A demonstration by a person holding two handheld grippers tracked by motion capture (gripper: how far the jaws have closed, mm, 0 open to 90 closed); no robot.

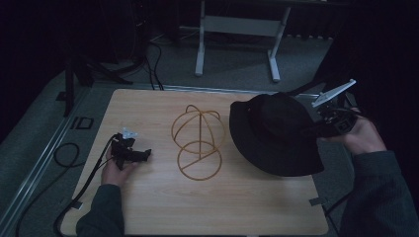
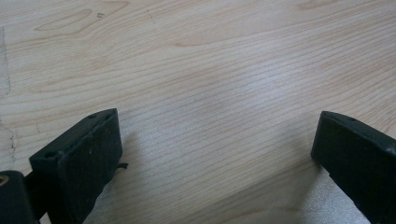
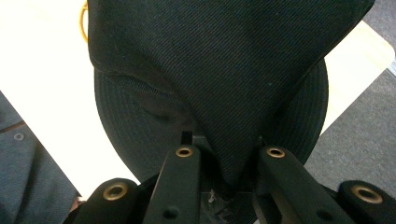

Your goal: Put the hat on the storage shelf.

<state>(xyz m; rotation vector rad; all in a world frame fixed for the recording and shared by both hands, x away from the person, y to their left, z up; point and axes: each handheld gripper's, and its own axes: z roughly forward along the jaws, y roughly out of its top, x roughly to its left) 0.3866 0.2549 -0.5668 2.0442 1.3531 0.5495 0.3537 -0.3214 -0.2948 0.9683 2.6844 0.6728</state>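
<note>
A black brimmed hat (image 1: 276, 133) hangs tilted over the right side of the wooden table (image 1: 148, 202), its brim low near the table. My right gripper (image 1: 316, 129) is shut on the hat's fabric at its right side; in the right gripper view the black cloth (image 3: 224, 84) is pinched between the two jaws. A gold wire hat stand (image 1: 197, 140) with a round base ring sits at the table's middle, bare, just left of the hat. My left gripper (image 1: 147, 155) rests on the table at the left, open, its jaws wide apart over bare wood (image 2: 210, 93).
A white desk frame (image 1: 237, 29) stands on the grey floor beyond the table. Black cables (image 1: 69, 153) lie left of the table along a metal rail. The table's near half is bare wood.
</note>
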